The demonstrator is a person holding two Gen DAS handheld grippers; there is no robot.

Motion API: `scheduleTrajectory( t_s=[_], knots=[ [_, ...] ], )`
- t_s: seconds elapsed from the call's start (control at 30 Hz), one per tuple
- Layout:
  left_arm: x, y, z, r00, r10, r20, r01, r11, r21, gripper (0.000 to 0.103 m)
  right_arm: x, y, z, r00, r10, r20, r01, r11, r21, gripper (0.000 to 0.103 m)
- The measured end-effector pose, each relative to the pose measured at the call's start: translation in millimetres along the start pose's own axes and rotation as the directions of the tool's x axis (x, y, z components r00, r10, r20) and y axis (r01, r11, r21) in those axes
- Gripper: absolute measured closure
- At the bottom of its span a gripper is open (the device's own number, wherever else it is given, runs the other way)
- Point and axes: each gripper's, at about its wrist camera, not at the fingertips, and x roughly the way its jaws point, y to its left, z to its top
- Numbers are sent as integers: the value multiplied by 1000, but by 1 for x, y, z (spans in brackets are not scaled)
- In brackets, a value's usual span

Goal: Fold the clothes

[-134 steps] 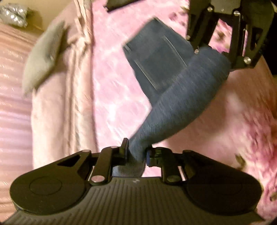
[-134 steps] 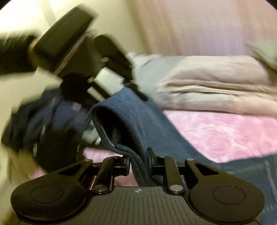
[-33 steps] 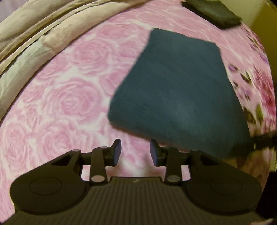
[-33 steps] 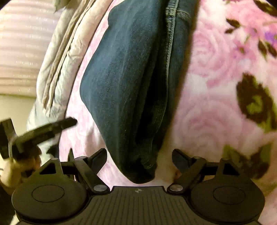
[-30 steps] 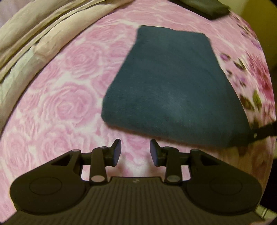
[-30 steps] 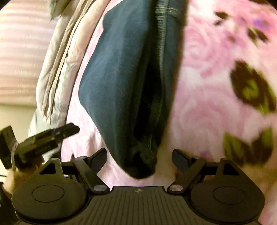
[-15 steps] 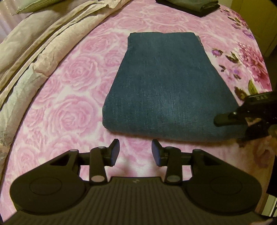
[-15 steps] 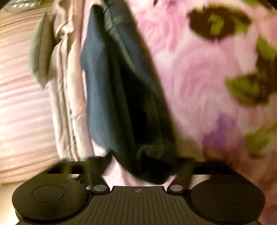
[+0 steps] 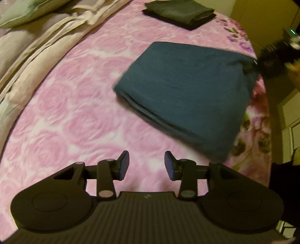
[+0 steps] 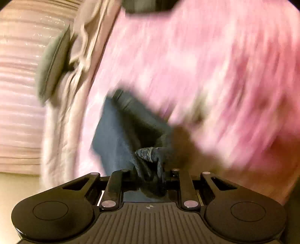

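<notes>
The folded jeans [image 9: 187,93] lie on the pink rose bedspread [image 9: 75,116]. The left tongs [image 9: 146,165] are spread apart and hold nothing, near the jeans. The right tongs [image 10: 148,176] pinch a bunched corner of the jeans; that view is strongly blurred, so details are lost. A dark folded garment [image 9: 180,13] lies further away, partly cut off.

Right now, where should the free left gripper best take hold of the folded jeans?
Probably the near layered edge of the folded jeans, approached low from the bedspread side: stacked layers show there. The left gripper is open; the right gripper holds the far corner.
</notes>
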Motion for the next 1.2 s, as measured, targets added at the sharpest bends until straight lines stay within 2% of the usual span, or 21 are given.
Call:
scheduleTrajectory(
  t_s=[0.1,0.17,0.27,0.3,0.33,0.37,0.43,0.53,0.67,0.7,0.73,0.77,0.83,1.0,1.07,1.13,1.17,1.2],
  knots=[
    [19,-14,21,1000,-18,0,18,1000,17,66,0,-8,56,997,-67,40,71,992,-102,83],
    [37,-20,38,1000,-21,-5,22,1000,16,66,1,-20,58,996,-59,61,64,994,-88,82],
    [59,-22,66,1000,-11,-4,12,1000,27,66,-1,-40,49,995,-29,97,32,999,-35,59],
    [67,-22,75,1000,-8,-3,8,999,31,64,-2,-47,46,994,-19,110,21,1000,-17,43],
    [74,-20,84,1000,-6,-2,6,1000,31,63,-3,-54,43,992,-10,122,10,1000,0,34],
    [82,-16,95,1000,1,0,-1,1000,30,62,-4,-61,39,991,0,135,-2,1000,18,33],
    [99,-6,112,1000,14,-5,-14,1000,26,60,-5,-75,33,987,17,161,-26,998,52,33],
    [126,5,126,996,61,-69,-59,998,30,60,-3,-93,27,981,45,190,-65,992,105,33],
    [143,10,129,991,47,-127,-44,999,30,60,28,-102,37,981,96,168,-129,972,197,34],
    [146,10,126,989,39,-145,-36,999,28,60,36,-104,40,981,109,163,-144,965,220,40],
    [149,10,124,986,31,-164,-27,999,26,60,44,-106,42,980,122,158,-159,957,243,76],
    [150,9,122,985,25,-172,-23,1000,11,60,49,-105,49,983,119,137,-151,956,253,81],
    [148,5,119,985,15,-175,-20,1000,-24,61,54,-98,70,993,93,79,-109,967,230,83],
    [141,-20,114,990,-45,-136,34,996,-78,61,69,-63,148,991,114,69,-116,993,30,84],
    [141,-31,114,992,-57,-109,46,994,-98,61,85,-44,178,995,88,51,-83,993,-78,84],
    [144,-38,117,994,-51,-98,39,992,-120,61,101,-35,194,999,44,22,-40,987,-153,84],
    [145,-40,118,995,-44,-95,31,991,-133,61,107,-35,196,1000,26,9,-24,986,-165,81],
    [146,-39,118,995,-44,-94,31,989,-141,61,111,-39,195,1000,14,-3,-14,987,-157,71]
  ],
)
